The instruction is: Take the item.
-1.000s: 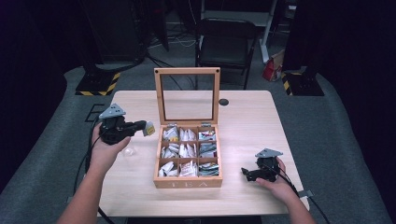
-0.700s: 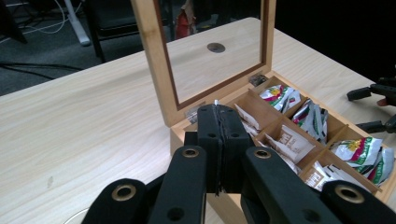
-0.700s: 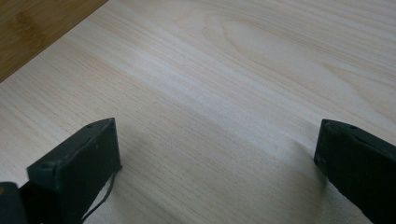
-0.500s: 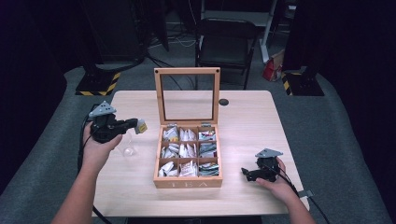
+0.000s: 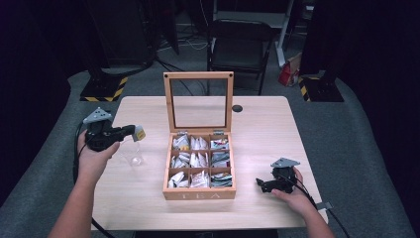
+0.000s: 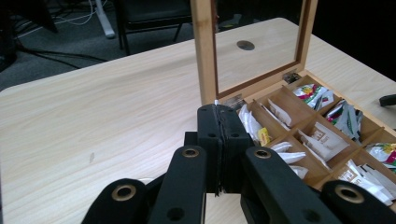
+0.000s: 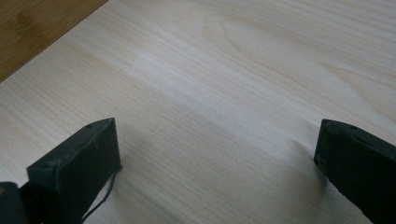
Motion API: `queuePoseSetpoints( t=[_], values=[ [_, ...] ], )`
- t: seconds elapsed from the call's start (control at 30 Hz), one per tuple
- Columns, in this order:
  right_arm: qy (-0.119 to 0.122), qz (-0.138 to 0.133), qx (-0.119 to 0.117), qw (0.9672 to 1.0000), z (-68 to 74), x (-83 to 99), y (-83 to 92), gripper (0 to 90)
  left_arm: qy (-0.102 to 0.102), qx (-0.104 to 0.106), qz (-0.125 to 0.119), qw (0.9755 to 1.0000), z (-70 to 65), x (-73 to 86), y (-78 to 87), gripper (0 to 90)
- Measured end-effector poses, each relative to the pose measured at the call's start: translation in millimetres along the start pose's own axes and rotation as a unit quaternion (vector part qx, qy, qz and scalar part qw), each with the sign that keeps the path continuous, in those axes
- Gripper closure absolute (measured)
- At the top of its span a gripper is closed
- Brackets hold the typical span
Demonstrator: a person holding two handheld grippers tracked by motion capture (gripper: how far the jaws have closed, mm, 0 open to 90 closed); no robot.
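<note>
Pinching a tea bag (image 5: 139, 133) tight at middle left, the left gripper (image 5: 130, 132) carries it off the tea box (image 5: 199, 194) while the right gripper (image 5: 261, 184), jaws spread, idles lower right on the table (image 5: 148, 208).

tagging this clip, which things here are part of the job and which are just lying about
In the job:
left gripper, shut on a small yellow-and-white packet
open tea box
probably the clear glass, hard to make out

Lying about:
right gripper, open, on the table
black round cap
chair
</note>
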State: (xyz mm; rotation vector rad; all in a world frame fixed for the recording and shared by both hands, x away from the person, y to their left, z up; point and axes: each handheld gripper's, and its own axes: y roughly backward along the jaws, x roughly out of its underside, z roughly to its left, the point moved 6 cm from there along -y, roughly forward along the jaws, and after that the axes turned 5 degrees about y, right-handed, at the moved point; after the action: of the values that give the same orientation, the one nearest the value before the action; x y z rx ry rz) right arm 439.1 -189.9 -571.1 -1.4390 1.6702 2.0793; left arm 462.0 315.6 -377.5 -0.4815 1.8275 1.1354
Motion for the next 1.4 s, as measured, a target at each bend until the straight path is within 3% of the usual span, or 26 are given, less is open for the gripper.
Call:
queuePoseSetpoints(
  t=[0.73,1.4],
  values=[
    [-0.001,0.000,0.000,1.0000,0.1,-0.1,-0.1,0.0,0.028,-0.031,0.001,0.9991,28.4,16.4,12.0,89.4],
    [0.000,0.000,0.001,1.0000,0.0,0.0,-0.1,0.0,0.052,-0.040,0.021,0.9976,44.2,42.6,-5.5,89.4]
  ],
)
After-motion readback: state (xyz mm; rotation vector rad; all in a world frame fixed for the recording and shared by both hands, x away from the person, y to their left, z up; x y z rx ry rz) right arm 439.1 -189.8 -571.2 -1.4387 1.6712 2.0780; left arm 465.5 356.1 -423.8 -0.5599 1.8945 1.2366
